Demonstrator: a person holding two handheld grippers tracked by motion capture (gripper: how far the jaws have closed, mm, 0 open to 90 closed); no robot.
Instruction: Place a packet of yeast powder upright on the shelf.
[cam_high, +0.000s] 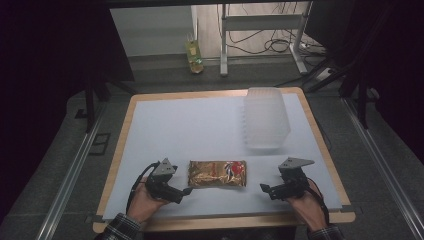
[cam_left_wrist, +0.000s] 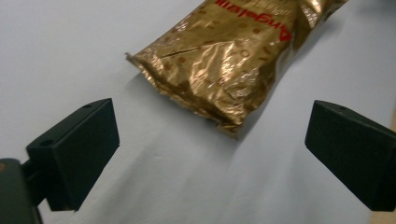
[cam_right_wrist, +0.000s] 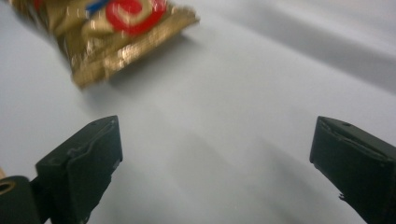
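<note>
Gold snack bag (cam_high: 217, 173) lies flat on bench (cam_high: 200, 125), near edge, long axis 9-to-3. Left hand-held gripper (cam_high: 186, 192) at its 9 end, nearer; right hand-held gripper (cam_high: 263, 188) off 3 end. Both jaws wide, empty.

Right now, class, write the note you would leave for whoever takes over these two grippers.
Left gripper: jaws open, nothing held, close beside the left end of the gold snack bag.
Right gripper: jaws open, nothing held, a little off the bag's right end.
The bag lies flat near the front of the white table; a stack of clear plastic containers stands at the far right.
Done: nothing gripped yet.
Left: probably close in on the bag from both ends and grip it.
</note>
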